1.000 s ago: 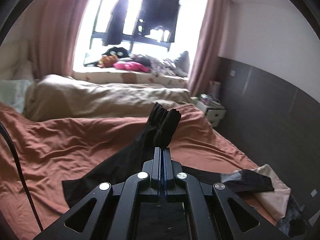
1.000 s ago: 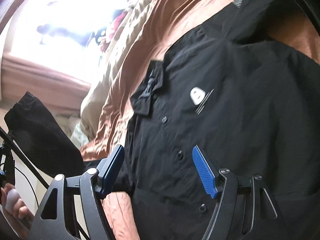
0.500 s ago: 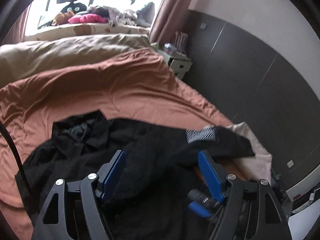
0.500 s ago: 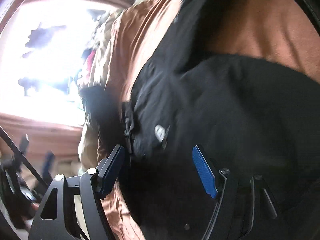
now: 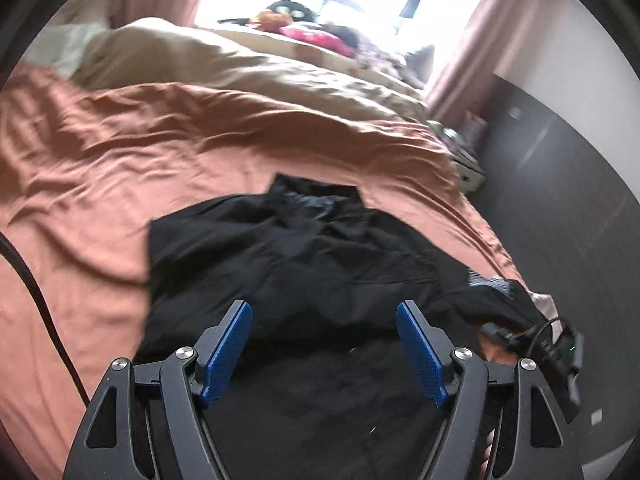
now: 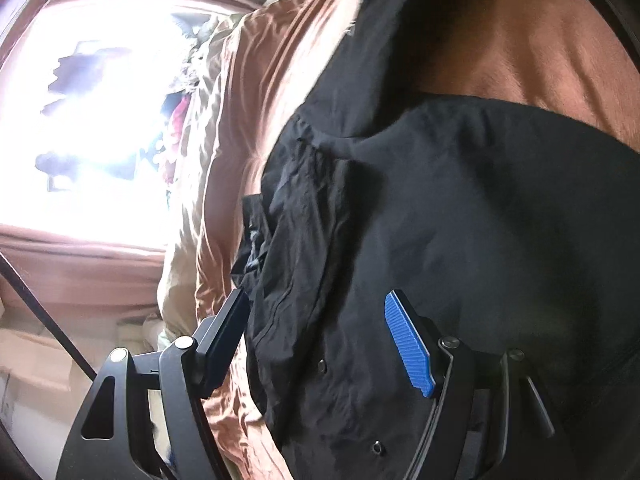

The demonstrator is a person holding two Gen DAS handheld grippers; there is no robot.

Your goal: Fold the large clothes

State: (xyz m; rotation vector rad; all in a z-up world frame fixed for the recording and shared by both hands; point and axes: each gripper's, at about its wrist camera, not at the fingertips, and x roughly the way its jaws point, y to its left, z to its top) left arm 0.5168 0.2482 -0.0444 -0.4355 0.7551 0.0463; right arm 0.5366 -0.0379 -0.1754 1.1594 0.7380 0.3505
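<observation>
Bed sheet (image 5: 120, 168), rusty orange, wrinkly, on left. Thin black cord (image 5: 36, 296) crosses its left edge. Black jacket (image 5: 312, 264) lies crumpled on sheet, in middle of bed. Left gripper (image 5: 324, 336) above near part of jacket, blue pads wide apart, nothing pinched. Right gripper (image 6: 316, 332) low over jacket's snap-button front (image 6: 440, 220), fingers apart, cloth between them but not squeezed.

1. The black shirt (image 5: 320, 264) is thin matt cloth, finely creased, with small glossy snap buttons (image 6: 322, 366).
2. The rust bedsheet (image 5: 120, 168) is soft wrinkled cloth with a slight sheen (brightest near the window).
3. The right gripper (image 6: 320, 340) has matt black plastic arms, ribbed blue pads (image 6: 408, 348) and shiny metal screws.
</observation>
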